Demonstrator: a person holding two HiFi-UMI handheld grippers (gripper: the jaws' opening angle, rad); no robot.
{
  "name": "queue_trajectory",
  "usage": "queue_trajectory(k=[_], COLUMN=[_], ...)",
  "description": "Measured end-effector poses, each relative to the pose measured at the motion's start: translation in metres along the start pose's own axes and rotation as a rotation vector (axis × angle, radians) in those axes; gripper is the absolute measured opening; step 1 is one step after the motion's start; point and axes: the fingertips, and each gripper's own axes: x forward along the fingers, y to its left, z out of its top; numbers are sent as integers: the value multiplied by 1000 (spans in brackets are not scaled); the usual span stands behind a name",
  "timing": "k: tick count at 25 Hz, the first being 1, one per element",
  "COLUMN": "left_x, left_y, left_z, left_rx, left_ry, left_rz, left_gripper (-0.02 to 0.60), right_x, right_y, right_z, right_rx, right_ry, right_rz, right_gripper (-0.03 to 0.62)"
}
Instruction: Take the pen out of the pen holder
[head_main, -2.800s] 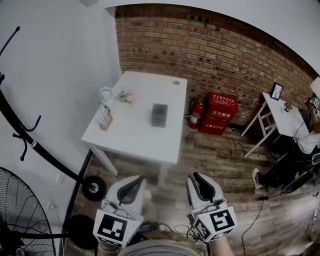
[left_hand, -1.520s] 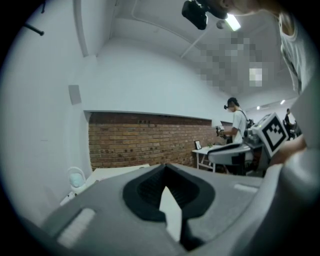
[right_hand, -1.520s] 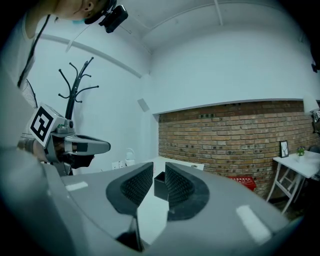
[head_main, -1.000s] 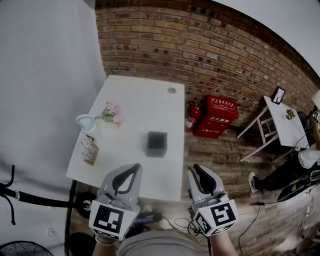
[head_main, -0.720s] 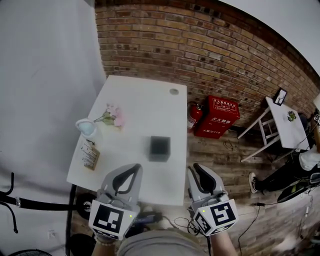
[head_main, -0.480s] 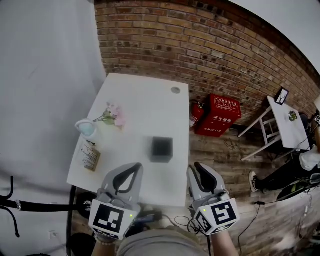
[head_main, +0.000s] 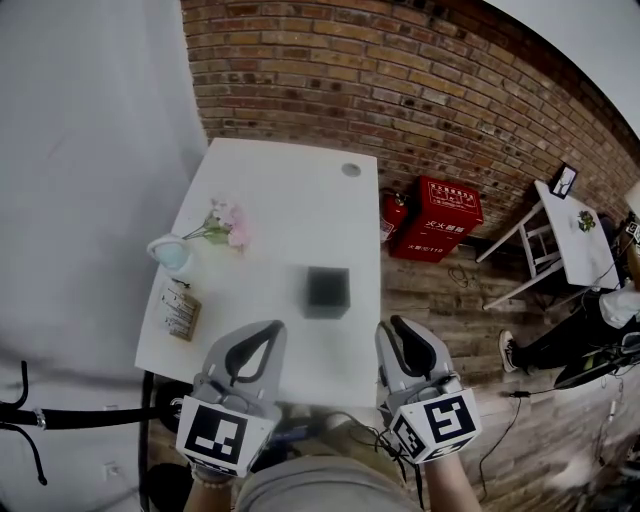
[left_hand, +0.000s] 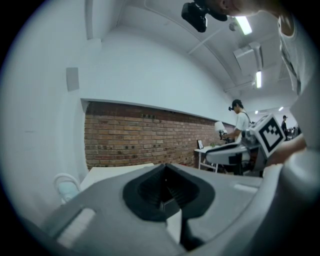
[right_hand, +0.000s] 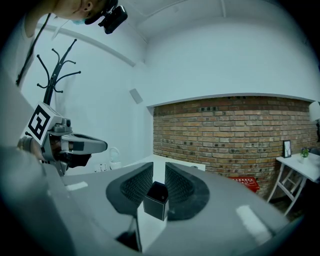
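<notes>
Head view: two grippers are held low over the near edge of a white rectangular surface. The left gripper and the right gripper are grey plastic, and each carries one cube with black-and-white square markers. One dark, square, box-shaped pen holder is seen standing on the surface just ahead of the fingers, between the two grippers and closer to the right one. It is blurred, and no pen can be made out in it. Further ahead and left of the left fingers, one bunch of pink flowers, one pale round cup-like object and one small card stand are placed. A red-brick wall is seen behind.

Left gripper view: the ribbed dark fingers are brought together at their tips, with nothing held between them.

Right gripper view: the ribbed fingers are kept narrowly apart and empty. The pen holder is framed in the gap, upright on the surface beyond the tips and untouched.
</notes>
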Motion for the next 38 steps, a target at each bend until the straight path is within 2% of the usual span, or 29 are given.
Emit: queue_trajectory(k=[6,18,29,38], left_x=[-1,7,19,31], left_y=[0,9,23,34], left_z=[-1,-9,-20,-31], left_rx=[-6,-18,-32,-44], left_ry=[9,23,57,82], left_rz=[8,74,130,146], left_gripper=[-8,-8,-8,-8], right_x=[5,31,66,90], right_y=[-2,-13,-10,-8], right_z=[-4,-24,-57,-92], right_rx=[-5,-18,-65,-113], right_ry=[10,58,137,219], right_rz=[6,74,155,175], right_gripper=[63,63,63,63])
